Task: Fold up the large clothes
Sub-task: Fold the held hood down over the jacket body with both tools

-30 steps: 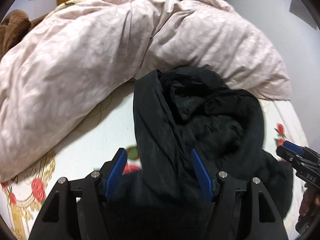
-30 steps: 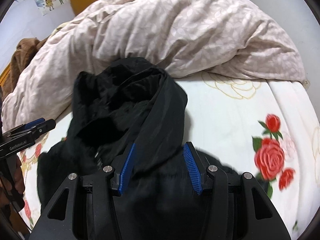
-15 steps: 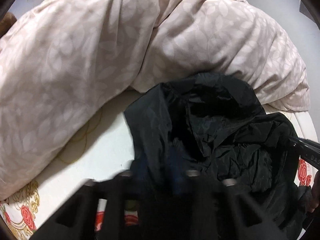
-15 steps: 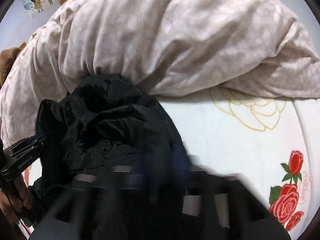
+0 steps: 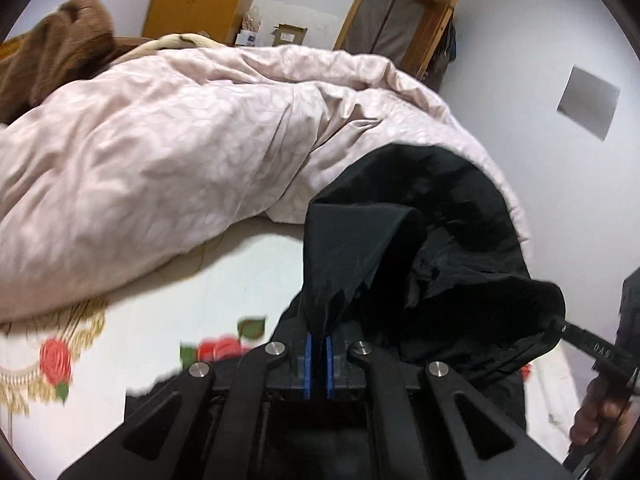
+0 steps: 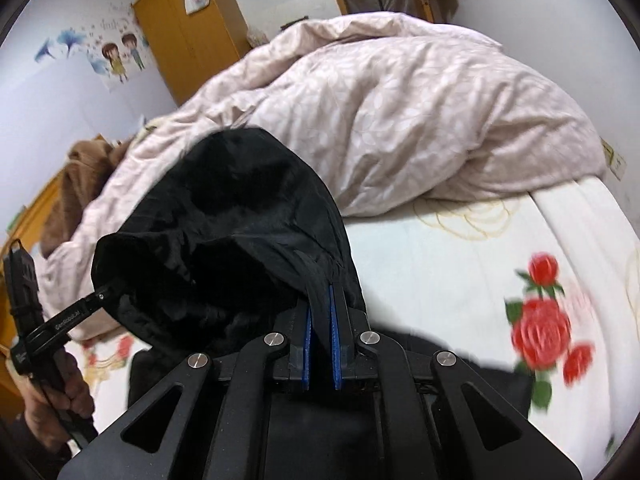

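Black jacket (image 5: 420, 240) is up off the bed (image 5: 240, 280) at five o'clock, one hood edge pinched in the clenched left gripper (image 5: 318, 354), lifted so it hangs straight for folding. One duvet (image 5: 180, 152) bunched at ten.

Right view: right gripper (image 6: 320, 336) clamps the other edge, jacket at nine o'clock; two grippers, one garment.
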`<state>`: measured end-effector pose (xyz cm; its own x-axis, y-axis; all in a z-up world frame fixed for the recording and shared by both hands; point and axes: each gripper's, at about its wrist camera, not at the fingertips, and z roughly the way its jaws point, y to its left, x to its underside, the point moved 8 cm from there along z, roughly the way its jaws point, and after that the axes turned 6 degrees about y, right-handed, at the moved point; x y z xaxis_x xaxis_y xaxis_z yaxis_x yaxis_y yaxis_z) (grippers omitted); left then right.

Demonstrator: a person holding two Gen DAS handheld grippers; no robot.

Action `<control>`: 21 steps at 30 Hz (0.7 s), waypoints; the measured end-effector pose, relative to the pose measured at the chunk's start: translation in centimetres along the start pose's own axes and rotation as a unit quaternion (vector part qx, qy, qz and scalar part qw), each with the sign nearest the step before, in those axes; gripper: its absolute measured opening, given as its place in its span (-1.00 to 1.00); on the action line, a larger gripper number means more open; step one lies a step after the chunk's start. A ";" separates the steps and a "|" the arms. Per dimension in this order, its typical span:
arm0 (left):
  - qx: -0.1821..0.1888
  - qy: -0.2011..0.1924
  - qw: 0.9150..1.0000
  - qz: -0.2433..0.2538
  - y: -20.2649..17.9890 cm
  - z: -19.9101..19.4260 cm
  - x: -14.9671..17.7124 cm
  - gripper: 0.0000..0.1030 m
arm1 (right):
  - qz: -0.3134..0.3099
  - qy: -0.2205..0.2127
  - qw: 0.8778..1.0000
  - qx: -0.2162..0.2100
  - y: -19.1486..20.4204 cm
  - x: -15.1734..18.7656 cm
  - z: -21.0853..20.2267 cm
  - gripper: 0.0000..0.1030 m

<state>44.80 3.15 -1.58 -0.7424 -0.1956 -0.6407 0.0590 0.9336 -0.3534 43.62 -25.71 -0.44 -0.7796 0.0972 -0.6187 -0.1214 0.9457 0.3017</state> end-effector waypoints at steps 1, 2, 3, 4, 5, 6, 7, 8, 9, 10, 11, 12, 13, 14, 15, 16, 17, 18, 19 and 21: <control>0.002 -0.003 1.000 -0.001 -0.1 -1.1 0.9 -0.91 | 0.005 -0.002 1.000 -0.003 0.1 0.9 -0.9 -0.86; 0.006 -0.004 1.000 -0.002 -0.2 -2.2 2.0 -0.91 | 0.012 -0.002 1.000 -0.009 0.0 2.0 -1.9 -0.86; 0.009 -0.003 1.000 -0.003 -0.2 -3.2 3.1 -0.91 | 0.018 0.000 1.000 -0.013 0.1 3.3 -2.7 -0.86; 0.007 -0.003 1.000 -0.003 -0.1 -4.1 4.2 -0.91 | 0.020 0.002 1.000 -0.013 0.2 4.4 -3.3 -0.86; 0.007 0.000 1.000 -0.002 -0.1 -4.7 5.5 -0.91 | 0.024 0.005 1.000 -0.014 0.2 6.0 -4.1 -0.86; 0.007 0.003 1.000 -0.001 0.0 -5.2 6.6 -0.91 | 0.031 0.011 0.999 -0.017 0.2 7.4 -4.5 -0.86; 0.004 0.008 1.000 0.000 0.1 -5.6 8.0 -0.91 | 0.037 0.017 0.999 -0.019 0.3 8.2 -4.6 -0.86; 0.000 0.014 1.000 0.001 0.4 -5.9 9.2 -0.91 | 0.043 0.025 0.999 -0.020 0.4 9.5 -4.7 -0.86; -0.003 0.021 1.000 -0.001 0.7 -6.2 10.4 -0.90 | 0.045 0.031 0.998 -0.019 0.3 10.6 -4.9 -0.86; -0.007 0.028 1.000 -0.004 1.0 -6.3 11.5 -0.90 | 0.048 0.039 0.998 -0.018 0.1 11.6 -4.9 -0.86; -0.015 0.037 0.999 -0.004 1.4 -6.3 12.6 -0.90 | 0.053 0.049 0.997 -0.017 -0.2 12.8 -4.7 -0.86; -0.022 0.045 0.999 -0.004 1.7 -6.3 13.5 -0.88 | 0.055 0.056 0.997 -0.016 -0.2 13.8 -4.6 -0.86; -0.027 0.054 0.998 -0.004 2.0 -6.2 14.5 -0.85 | 0.055 0.066 0.996 -0.012 -0.3 14.8 -4.4 -0.86; -0.033 0.062 0.998 -0.003 2.3 -6.3 15.4 -0.85 | 0.055 0.071 0.996 -0.010 -0.5 15.5 -4.3 -0.86; -0.039 0.069 0.997 -0.003 2.5 -6.4 16.3 -0.84 | 0.057 0.080 0.995 -0.009 -0.6 16.3 -4.0 -0.86; -0.041 0.076 0.996 -0.003 2.7 -6.5 17.0 -0.84 | 0.060 0.089 0.994 -0.010 -0.7 17.1 -3.8 -0.85; -0.042 0.084 0.996 -0.005 3.0 -6.5 17.7 -0.83 | 0.061 0.095 0.994 -0.009 -0.8 17.7 -3.8 -0.85; -0.043 0.090 0.995 -0.007 3.2 -6.8 18.5 -0.81 | 0.061 0.103 0.993 -0.008 -0.8 18.3 -3.7 -0.81; -0.046 0.095 0.994 -0.008 3.4 -7.1 19.2 -0.80 | 0.061 0.109 0.992 -0.008 -0.9 18.6 -3.7 -0.81; -0.052 0.108 0.993 -0.007 4.0 -7.9 20.5 -0.80 | 0.059 0.119 0.991 0.000 -1.1 19.3 -4.1 -0.71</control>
<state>24.53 5.25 -10.75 -0.8687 -0.1498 -0.4722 -0.0128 0.9596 -0.2810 26.19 -26.08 -9.77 -0.9111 0.1316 -0.3905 -0.0206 0.9319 0.3621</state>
